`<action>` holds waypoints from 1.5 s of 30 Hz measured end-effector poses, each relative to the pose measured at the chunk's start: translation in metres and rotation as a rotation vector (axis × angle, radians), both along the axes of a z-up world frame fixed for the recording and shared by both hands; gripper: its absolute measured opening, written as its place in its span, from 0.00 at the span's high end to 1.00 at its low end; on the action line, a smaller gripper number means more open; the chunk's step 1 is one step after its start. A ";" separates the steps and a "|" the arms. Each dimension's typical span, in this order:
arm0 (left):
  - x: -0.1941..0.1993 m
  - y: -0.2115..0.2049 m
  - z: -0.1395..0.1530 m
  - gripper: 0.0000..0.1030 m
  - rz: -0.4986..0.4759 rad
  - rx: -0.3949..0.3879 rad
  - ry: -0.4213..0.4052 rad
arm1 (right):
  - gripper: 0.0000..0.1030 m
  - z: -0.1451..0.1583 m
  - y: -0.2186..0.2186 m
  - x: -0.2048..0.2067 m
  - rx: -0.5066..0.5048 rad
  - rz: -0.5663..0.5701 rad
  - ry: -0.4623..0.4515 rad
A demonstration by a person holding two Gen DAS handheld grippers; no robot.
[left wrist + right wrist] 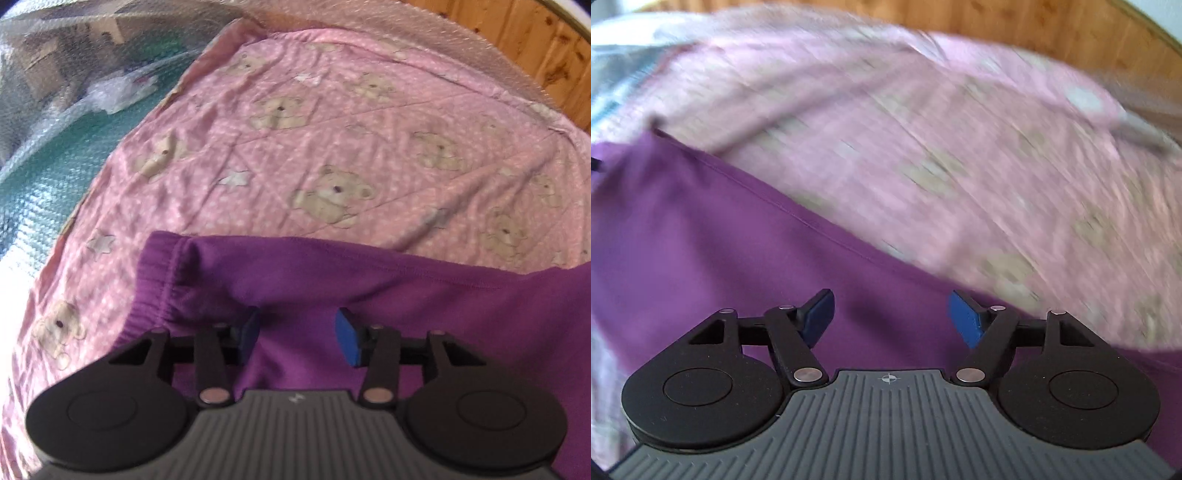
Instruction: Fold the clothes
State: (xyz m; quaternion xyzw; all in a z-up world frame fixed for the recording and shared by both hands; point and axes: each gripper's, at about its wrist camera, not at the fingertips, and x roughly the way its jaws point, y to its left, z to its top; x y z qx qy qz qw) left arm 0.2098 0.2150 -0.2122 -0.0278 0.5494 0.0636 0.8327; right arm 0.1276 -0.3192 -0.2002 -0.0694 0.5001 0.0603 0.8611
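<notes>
1 pink quilt (pixel 332 122) printed with teddy bears and stars, spread over what looks like a bed, filling most of both views, with wooden panelling (pixel 535 40) behind and bubble wrap (pixel 55 122) off to one side. Lying flat across its near part: 1 purple garment (pixel 369 295), long axis running side to side across both views, ribbed elastic band (pixel 155 295) at the end seen in the left wrist view, a stitched seam along the far edge. Directly under both sets of fingers, so neither hand clearly nearer; left hand by the banded end, right hand further along the cloth toward the other end.

Left gripper (pixel 297 334): blue fingers (pixel 347 338) parted, purple cloth showing in the gap, nothing pinched (no fold caught between them). Right gripper (pixel 890 317): fingers (pixel 964 319) spread wider, likewise released, bare purple cloth (pixel 720 258) below and between them; heavy blur in this view.

Likely next: pinching the cloth below each hand, then carrying it across the long axis, judging from the flat lie of the fabric.

No brand, label or readable writing anywhere; only a small crosshair mark (pixel 887 378) on the right gripper body.
</notes>
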 end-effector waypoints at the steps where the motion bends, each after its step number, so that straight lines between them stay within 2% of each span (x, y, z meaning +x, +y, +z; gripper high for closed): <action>1: 0.001 0.010 -0.003 0.54 0.026 0.002 -0.001 | 0.29 -0.006 -0.023 -0.005 0.018 -0.033 0.000; 2: 0.001 0.020 -0.005 0.54 0.051 -0.003 -0.002 | 0.24 -0.011 -0.045 -0.011 0.037 -0.063 -0.002; 5: 0.002 0.043 0.000 0.63 0.121 -0.075 0.002 | 0.27 -0.012 -0.098 -0.032 0.081 -0.103 -0.025; 7: 0.003 0.040 0.005 0.65 0.164 -0.090 0.015 | 0.35 -0.007 -0.116 -0.040 0.107 -0.115 -0.023; 8: 0.004 0.030 0.009 0.62 0.166 -0.081 0.017 | 0.37 -0.002 -0.124 -0.043 0.126 -0.123 -0.022; 10: 0.005 0.001 0.021 0.61 0.126 -0.093 0.002 | 0.31 0.009 -0.138 -0.050 0.115 -0.156 -0.043; 12: 0.004 -0.039 0.038 0.55 0.053 -0.163 -0.030 | 0.20 0.015 -0.171 -0.057 0.093 -0.242 -0.079; 15: 0.009 -0.112 0.048 0.54 -0.073 -0.238 -0.033 | 0.21 0.023 -0.220 -0.068 0.059 -0.370 -0.130; 17: 0.014 -0.159 0.047 0.54 -0.155 -0.258 -0.021 | 0.22 0.019 -0.257 -0.066 0.042 -0.441 -0.122; 19: 0.024 -0.200 0.050 0.54 -0.224 -0.239 -0.008 | 0.25 0.013 -0.284 -0.064 0.072 -0.446 -0.091; 20: 0.027 -0.219 0.048 0.54 -0.247 -0.210 -0.010 | 0.34 0.009 -0.290 -0.063 0.097 -0.413 -0.071; 21: 0.030 -0.236 0.047 0.54 -0.269 -0.181 -0.013 | 0.50 0.006 -0.295 -0.061 0.118 -0.379 -0.052; 22: 0.032 -0.249 0.047 0.54 -0.289 -0.157 -0.019 | 0.60 0.003 -0.295 -0.060 0.121 -0.342 -0.041; 23: 0.033 -0.259 0.047 0.52 -0.309 -0.135 -0.028 | 0.76 0.003 -0.292 -0.061 0.113 -0.309 -0.047; 24: 0.034 -0.270 0.047 0.52 -0.329 -0.113 -0.036 | 0.82 0.005 -0.289 -0.064 0.090 -0.281 -0.065; 26: 0.033 -0.284 0.052 0.52 -0.366 -0.104 -0.048 | 0.83 0.010 -0.283 -0.069 0.049 -0.246 -0.093; 29: 0.027 -0.296 0.064 0.44 -0.450 -0.114 -0.066 | 0.92 0.015 -0.282 -0.080 0.084 -0.206 -0.118; 32: 0.016 -0.313 0.074 0.44 -0.567 -0.064 -0.081 | 0.95 0.019 -0.284 -0.085 0.120 -0.167 -0.146; 34: 0.011 -0.327 0.076 0.42 -0.627 -0.059 -0.082 | 0.98 0.023 -0.288 -0.079 0.130 -0.141 -0.176; 38: 0.017 -0.351 0.058 0.41 -0.659 -0.014 -0.041 | 1.00 0.049 -0.308 -0.077 0.159 -0.158 -0.336; 40: 0.023 -0.353 0.044 0.41 -0.636 0.000 -0.002 | 1.00 0.036 -0.324 -0.067 0.155 -0.193 -0.274; 42: 0.025 -0.350 0.036 0.43 -0.619 0.007 0.025 | 1.00 0.013 -0.334 -0.060 0.175 -0.203 -0.174; 44: 0.025 -0.347 0.031 0.43 -0.606 0.013 0.042 | 1.00 0.001 -0.334 -0.062 0.146 -0.199 -0.129; 45: 0.024 -0.346 0.031 0.43 -0.600 0.017 0.045 | 1.00 0.003 -0.335 -0.065 0.133 -0.219 -0.135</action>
